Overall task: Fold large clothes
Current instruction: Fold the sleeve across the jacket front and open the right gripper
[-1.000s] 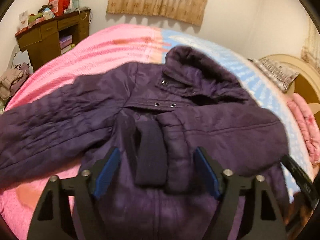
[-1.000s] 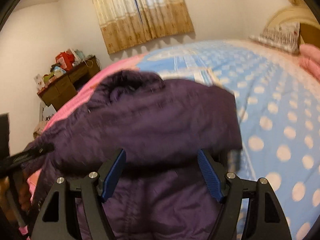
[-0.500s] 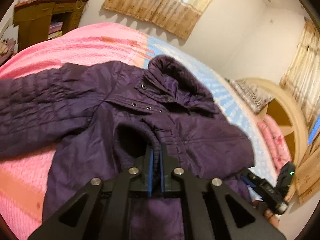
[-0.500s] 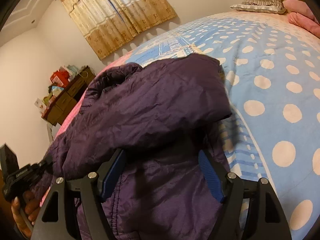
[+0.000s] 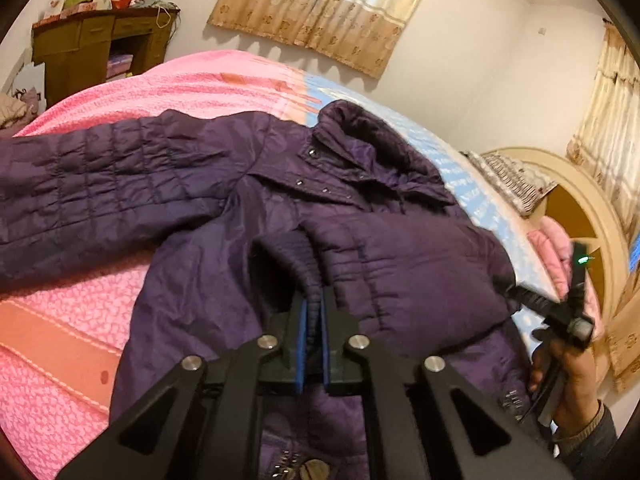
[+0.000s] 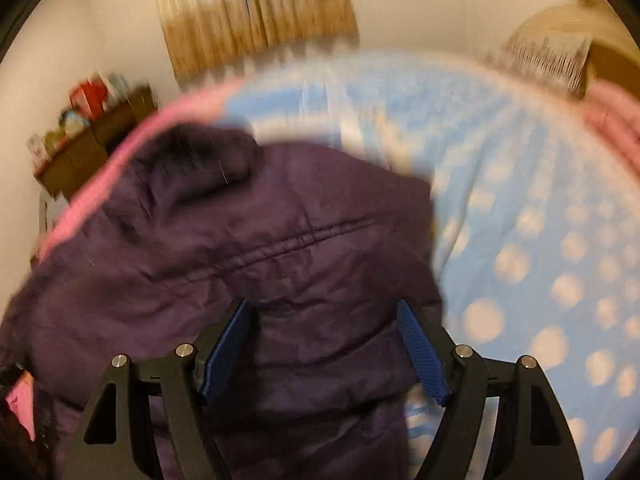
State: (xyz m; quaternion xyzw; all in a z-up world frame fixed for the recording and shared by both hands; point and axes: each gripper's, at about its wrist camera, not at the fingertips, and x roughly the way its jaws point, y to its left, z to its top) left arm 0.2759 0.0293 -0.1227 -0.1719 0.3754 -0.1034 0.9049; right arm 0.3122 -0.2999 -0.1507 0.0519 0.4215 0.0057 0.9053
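We see the purple jacket (image 5: pixel 280 216) spread on the bed (image 5: pixel 168 88), one sleeve cut off at the left edge. Our left gripper (image 5: pixel 313 304) pinches the folded sleeve's knit cuff (image 5: pixel 296 256), pads pressed together. Our right gripper (image 6: pixel 324 320) hangs spread above the jacket, its view blurred.

One purple jacket (image 5: pixel 304 208), two hand-held grippers, two curtains, one cabinet (image 5: pixel 96 52).

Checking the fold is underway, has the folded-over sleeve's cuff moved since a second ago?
Yes. The cuff, then lying loose between the left gripper's open jaws, is now pinched and drawn nearer them, farther from the collar snaps on the jacket.
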